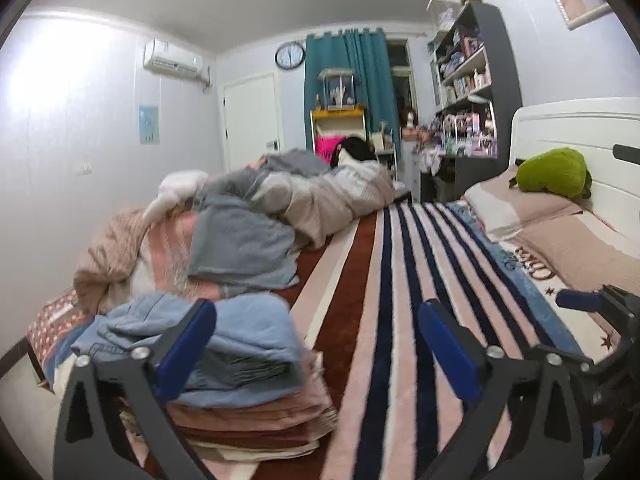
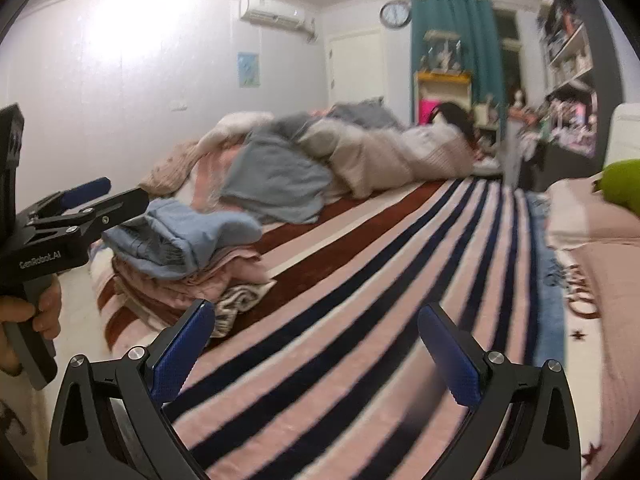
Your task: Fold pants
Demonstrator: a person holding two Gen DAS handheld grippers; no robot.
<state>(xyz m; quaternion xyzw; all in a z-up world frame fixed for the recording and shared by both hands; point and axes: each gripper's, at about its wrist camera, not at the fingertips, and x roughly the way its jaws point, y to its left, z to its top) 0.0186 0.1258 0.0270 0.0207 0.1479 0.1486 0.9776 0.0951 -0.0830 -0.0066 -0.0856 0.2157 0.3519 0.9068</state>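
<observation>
Folded light-blue denim pants (image 1: 240, 344) lie on top of a stack of folded pink and brown clothes (image 1: 256, 420) at the bed's left edge; they also show in the right wrist view (image 2: 188, 236). My left gripper (image 1: 316, 344) is open and empty, just above and beside the stack. My right gripper (image 2: 316, 344) is open and empty over the striped blanket (image 2: 360, 320). The left gripper also shows at the left of the right wrist view (image 2: 104, 196). The right gripper's tip shows at the right of the left wrist view (image 1: 580, 300).
A heap of unfolded clothes and bedding (image 1: 260, 208) lies at the far side of the bed. Pillows (image 1: 520, 208) and a green plush toy (image 1: 552, 170) sit by the white headboard (image 1: 580, 128). A shelf unit (image 1: 472, 88) stands beyond.
</observation>
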